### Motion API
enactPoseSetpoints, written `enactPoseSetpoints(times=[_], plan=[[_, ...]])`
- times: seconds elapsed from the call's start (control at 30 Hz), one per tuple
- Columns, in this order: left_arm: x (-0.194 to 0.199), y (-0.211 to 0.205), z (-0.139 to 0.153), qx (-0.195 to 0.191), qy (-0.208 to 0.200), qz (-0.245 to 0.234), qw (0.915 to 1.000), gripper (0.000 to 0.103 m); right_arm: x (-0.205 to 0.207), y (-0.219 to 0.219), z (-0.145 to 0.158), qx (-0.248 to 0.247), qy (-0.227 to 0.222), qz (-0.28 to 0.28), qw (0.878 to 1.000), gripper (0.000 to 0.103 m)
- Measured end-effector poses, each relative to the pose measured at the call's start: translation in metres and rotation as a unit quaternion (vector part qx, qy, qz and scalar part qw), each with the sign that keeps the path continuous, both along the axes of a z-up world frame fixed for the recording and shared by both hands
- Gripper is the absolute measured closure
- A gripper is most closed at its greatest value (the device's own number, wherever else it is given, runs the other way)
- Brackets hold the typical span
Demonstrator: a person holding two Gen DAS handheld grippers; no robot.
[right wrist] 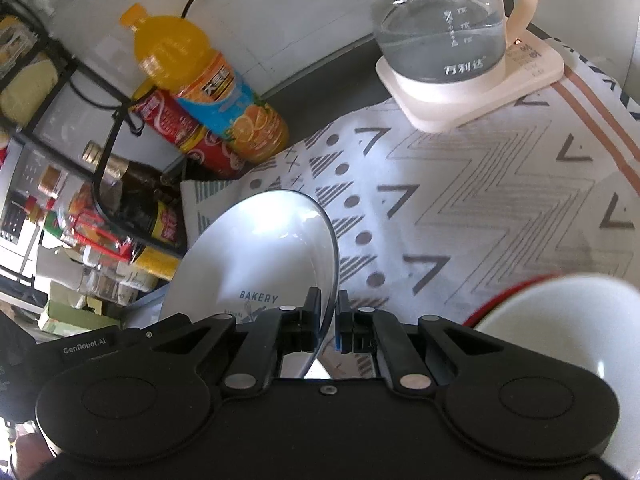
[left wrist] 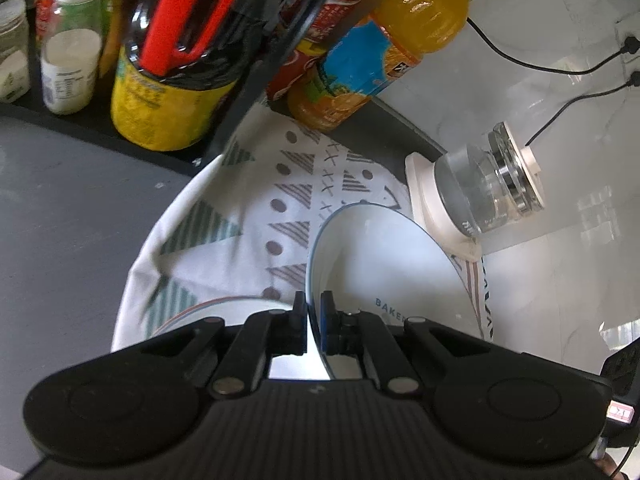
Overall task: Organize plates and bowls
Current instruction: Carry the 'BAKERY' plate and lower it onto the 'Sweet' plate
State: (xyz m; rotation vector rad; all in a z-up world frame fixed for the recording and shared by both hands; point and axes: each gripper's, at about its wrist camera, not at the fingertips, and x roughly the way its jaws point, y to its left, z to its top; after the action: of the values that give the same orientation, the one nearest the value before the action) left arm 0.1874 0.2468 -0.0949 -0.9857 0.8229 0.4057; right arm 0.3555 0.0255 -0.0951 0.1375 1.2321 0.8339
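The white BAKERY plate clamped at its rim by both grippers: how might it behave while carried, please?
The plate looks rigid glazed ceramic, so probably fragile and slippery. The left gripper and right gripper pinch only its thin rim, so it could slip or pivot if tilted.

Daylight was bright and cool, glaring off the plate (right wrist: 260, 240) and tiled wall (left wrist: 560, 80). Fisheye bending curved every edge. The bottles (left wrist: 168, 60) and red-rimmed bowl (right wrist: 560, 320) were smeared with blur.
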Motion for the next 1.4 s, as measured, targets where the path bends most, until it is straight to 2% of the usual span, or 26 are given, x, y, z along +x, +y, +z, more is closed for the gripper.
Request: enactPoseSetpoints(times=[0.7,1.4], plan=[[-0.065,-0.012,-0.030,-0.005,0.029,-0.035,0.9989,0.100,-0.090,-0.017,-0.022,-0.019,-0.012,-0.004,1.000,0.095],[-0.068,-0.025,-0.055,0.017,0.066,-0.059,0.9959,0.096,-0.109,-0.021,-0.046,-0.038,-0.012,0.006,0.999,0.095]])
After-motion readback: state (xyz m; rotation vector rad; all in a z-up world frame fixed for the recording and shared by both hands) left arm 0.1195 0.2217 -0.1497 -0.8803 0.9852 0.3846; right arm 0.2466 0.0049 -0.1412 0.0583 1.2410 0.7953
